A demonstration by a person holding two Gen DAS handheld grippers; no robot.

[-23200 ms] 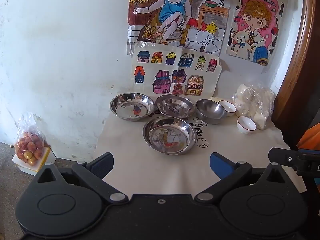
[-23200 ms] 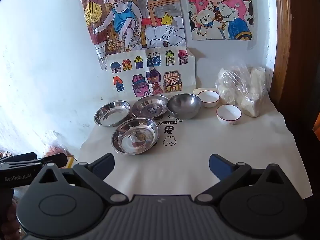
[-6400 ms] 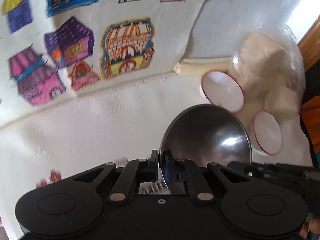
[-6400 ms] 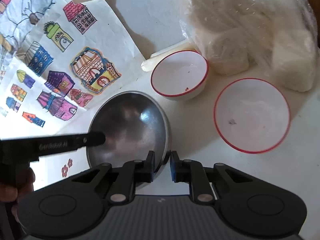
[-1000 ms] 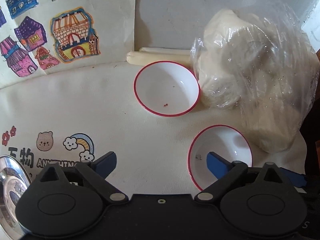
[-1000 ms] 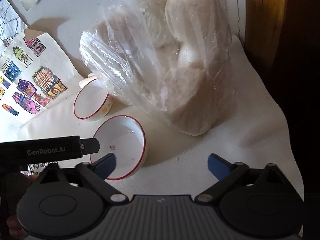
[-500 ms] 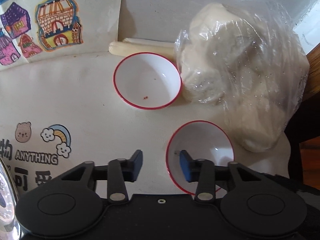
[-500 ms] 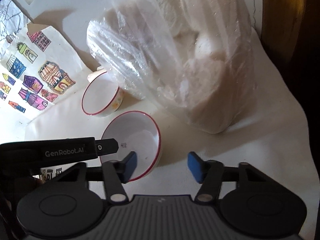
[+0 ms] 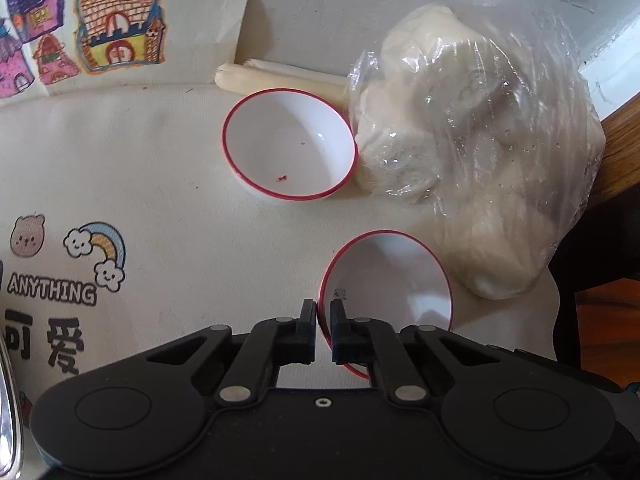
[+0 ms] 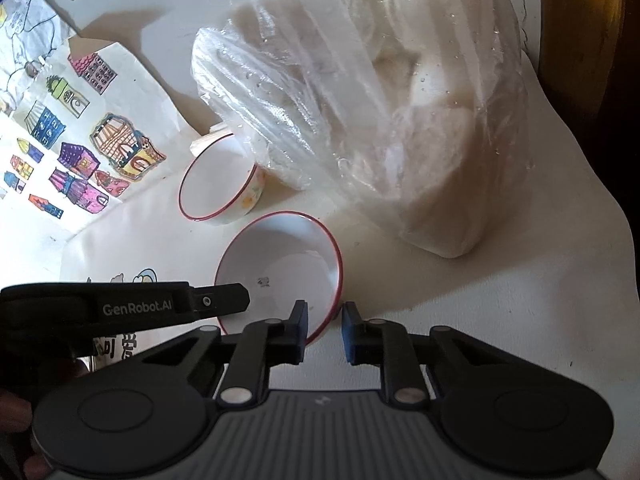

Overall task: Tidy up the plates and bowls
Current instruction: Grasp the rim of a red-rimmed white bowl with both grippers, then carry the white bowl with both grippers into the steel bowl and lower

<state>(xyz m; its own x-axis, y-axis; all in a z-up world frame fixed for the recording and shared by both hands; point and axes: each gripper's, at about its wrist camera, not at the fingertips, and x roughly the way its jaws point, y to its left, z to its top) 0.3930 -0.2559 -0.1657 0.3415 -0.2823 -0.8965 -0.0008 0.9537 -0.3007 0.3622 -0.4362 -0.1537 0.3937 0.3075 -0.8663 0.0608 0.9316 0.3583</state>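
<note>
Two white bowls with red rims sit on the cream tablecloth. The near bowl (image 9: 394, 280) (image 10: 288, 268) has both grippers at its rim. My left gripper (image 9: 324, 314) is shut on its left rim. My right gripper (image 10: 325, 316) has narrowed around its right rim, jaws still a little apart, with the rim between them. The far bowl (image 9: 290, 144) (image 10: 218, 186) stands free behind, beside the wall. The left gripper's body (image 10: 132, 308) shows in the right wrist view.
A clear plastic bag of white buns (image 9: 480, 152) (image 10: 380, 100) lies right of the bowls, touching the far one. A rolled cloth (image 9: 276, 76) lies at the wall. A steel plate's edge (image 9: 8, 400) shows at far left. Dark wood frame (image 10: 580, 20) bounds the right.
Both grippers have closed in from wide open onto the near bowl's rim. The left one has shut fully; the right has narrowed. Both moved slightly closer to the bowl.
</note>
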